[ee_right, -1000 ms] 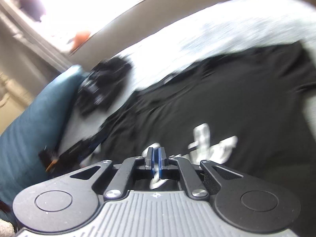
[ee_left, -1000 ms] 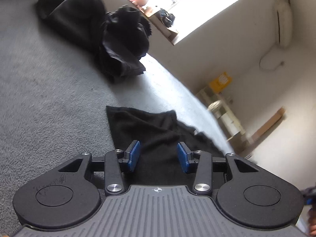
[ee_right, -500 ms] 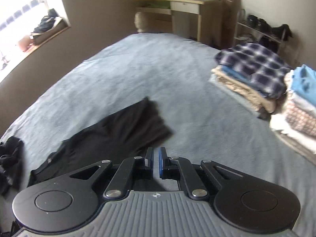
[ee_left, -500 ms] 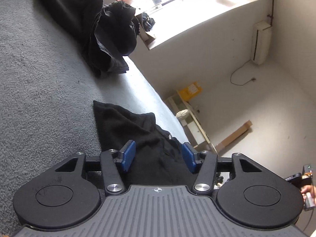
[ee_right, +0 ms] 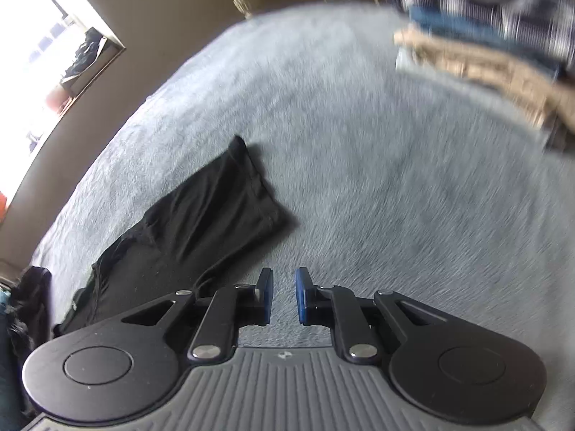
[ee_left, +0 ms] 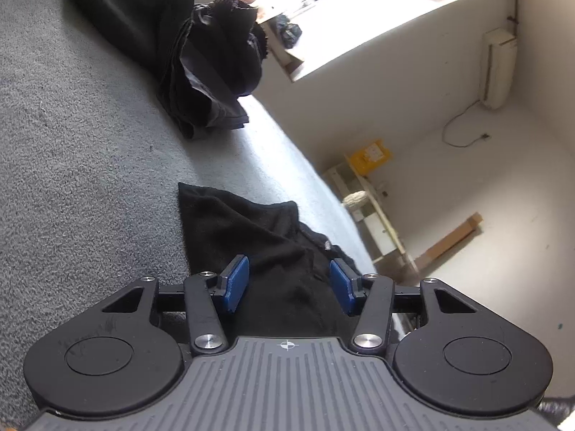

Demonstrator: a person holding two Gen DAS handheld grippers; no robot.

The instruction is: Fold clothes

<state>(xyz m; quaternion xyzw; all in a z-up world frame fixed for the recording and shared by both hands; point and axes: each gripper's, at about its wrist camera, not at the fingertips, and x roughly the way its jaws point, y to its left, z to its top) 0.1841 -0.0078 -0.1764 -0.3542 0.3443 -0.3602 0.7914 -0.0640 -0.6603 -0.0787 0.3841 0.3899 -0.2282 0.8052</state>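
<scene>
The grey bed [ee_right: 359,115] spreads ahead of both pairs of fingers, a broad flat surface that suits laying clothes out. On it a black garment [ee_right: 201,215] lies stretched and rumpled, ahead and left of the right fingers, one hemmed end pointing away from them; in the left view the same cloth [ee_left: 251,237] runs from between the left fingers out ahead. It is loosely spread rather than squared up, so it looks like the piece being worked. A dark heap [ee_left: 201,54] sits far ahead and left of the left fingers, probably waiting its turn. A folded stack [ee_right: 496,36] stands far ahead and right of the right fingers, blurred, likely the finished pile.

The left gripper [ee_left: 289,285] is spread wide above the garment, gripping nothing. The right gripper [ee_right: 284,296] is parted a little over bare bed, empty.
</scene>
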